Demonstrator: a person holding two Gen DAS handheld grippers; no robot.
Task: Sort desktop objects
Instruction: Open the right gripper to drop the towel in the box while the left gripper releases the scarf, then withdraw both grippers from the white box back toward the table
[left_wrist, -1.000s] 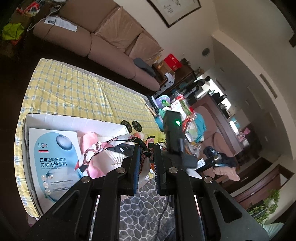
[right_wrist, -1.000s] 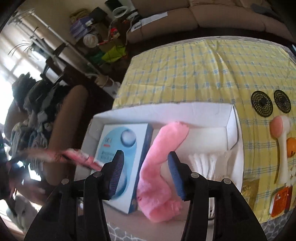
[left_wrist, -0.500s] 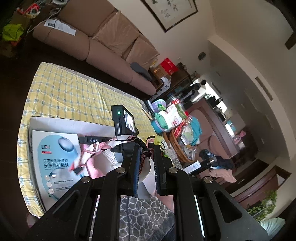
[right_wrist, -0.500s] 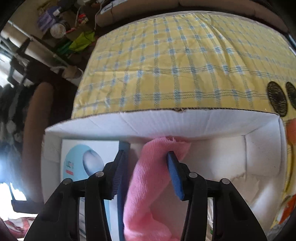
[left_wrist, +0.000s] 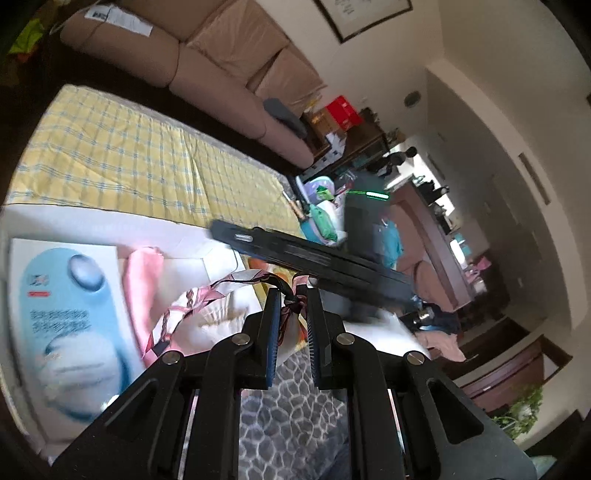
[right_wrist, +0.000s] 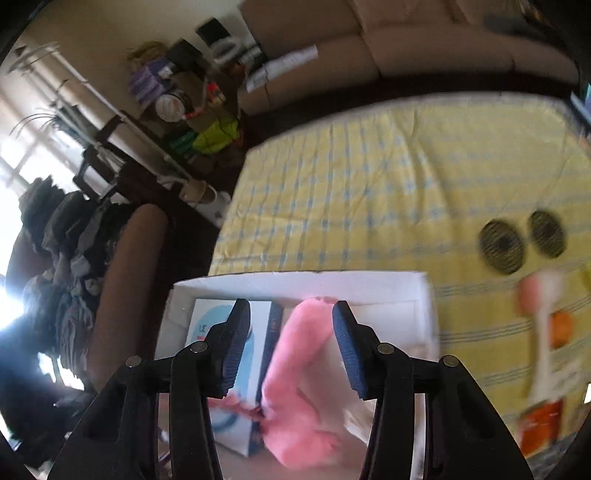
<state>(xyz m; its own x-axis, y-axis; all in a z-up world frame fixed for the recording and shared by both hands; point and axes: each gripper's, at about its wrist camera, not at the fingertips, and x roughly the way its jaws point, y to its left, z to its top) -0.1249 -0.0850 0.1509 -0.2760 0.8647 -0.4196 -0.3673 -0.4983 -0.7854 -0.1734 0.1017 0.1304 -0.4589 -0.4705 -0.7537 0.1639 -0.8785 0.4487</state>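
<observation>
Sorting partly done: the shallow white cardboard box (right_wrist: 310, 282) on the yellow checked cloth (right_wrist: 388, 192) is filling.

Inside lie a pale blue skincare carton (left_wrist: 62, 306) and fluffy pink cloth (right_wrist: 299, 373). The left gripper (left_wrist: 291, 314) pinches a pink patterned silk scarf (left_wrist: 207, 299) over it; the right gripper (right_wrist: 291, 347) gapes, empty. A pink-headed brush (right_wrist: 541, 314) and two black discs (right_wrist: 500, 247) remain outside.

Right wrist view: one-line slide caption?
Open right gripper above pink cloth in white box.

a home living room: beige sofa (left_wrist: 207, 55), framed picture (left_wrist: 364, 14), cluttered shelves (right_wrist: 177, 103).
</observation>
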